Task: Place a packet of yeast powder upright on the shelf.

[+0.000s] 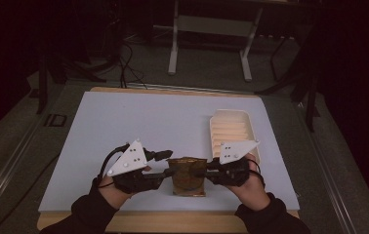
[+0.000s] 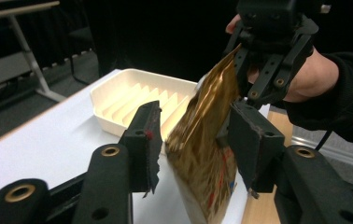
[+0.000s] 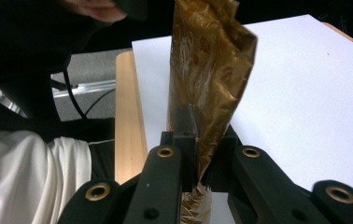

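Right hand-held gripper [image 3: 198, 163] clamped on gold pouch [image 1: 188, 176]; left hand-held gripper [image 2: 198, 140] apart around it; tray [image 1: 231, 127] at 1 o'clock.

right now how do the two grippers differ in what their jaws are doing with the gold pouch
The right gripper has its jaws shut on the edge of the gold pouch; the left gripper has its jaws open, one on each side of the pouch, not clamping it. The right gripper comes at the pouch from the side where the cream tray sits, the left from the opposite side. Both are hand-held, black, and level with the pouch.
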A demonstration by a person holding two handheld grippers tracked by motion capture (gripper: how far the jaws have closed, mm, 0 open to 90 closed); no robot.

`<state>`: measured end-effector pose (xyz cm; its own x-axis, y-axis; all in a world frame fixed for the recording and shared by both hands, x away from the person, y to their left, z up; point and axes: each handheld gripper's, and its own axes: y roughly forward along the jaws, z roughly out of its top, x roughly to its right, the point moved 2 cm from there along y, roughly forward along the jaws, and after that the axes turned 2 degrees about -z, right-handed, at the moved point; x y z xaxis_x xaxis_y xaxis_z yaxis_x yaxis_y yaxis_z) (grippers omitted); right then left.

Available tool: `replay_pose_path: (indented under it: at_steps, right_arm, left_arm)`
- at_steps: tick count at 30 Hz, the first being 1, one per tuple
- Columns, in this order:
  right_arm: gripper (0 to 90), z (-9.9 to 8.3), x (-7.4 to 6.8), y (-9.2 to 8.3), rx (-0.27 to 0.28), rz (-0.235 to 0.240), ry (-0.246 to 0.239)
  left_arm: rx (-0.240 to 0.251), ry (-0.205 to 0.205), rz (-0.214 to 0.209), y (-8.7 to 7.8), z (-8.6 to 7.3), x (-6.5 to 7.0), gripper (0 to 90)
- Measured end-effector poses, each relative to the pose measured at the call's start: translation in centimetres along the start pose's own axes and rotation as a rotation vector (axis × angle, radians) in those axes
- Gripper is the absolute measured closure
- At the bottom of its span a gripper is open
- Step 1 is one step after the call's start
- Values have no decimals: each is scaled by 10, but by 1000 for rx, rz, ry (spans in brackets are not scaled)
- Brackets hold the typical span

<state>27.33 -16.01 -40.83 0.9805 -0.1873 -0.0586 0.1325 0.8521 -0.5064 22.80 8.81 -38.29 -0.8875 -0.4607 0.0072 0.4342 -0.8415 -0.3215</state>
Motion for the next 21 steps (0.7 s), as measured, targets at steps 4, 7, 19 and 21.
replay_pose_path:
  at_steps: [4,7,19,21]
  right_arm:
    - [857,5,1,-6,7,-15,-10]
    - [857,10,4,-13,23,-26,-20]
    - [858,34,17,-47,79,-102,-55]
    - [858,37,19,-51,84,-115,-63]
  left_arm:
    - [25,-56,-19,-3,-4,-5,368]
    - [42,-107,-35,-4,-7,-8,263]
    - [113,-117,-83,-4,-28,-8,20]
    - [138,-117,-77,-4,-34,-8,20]
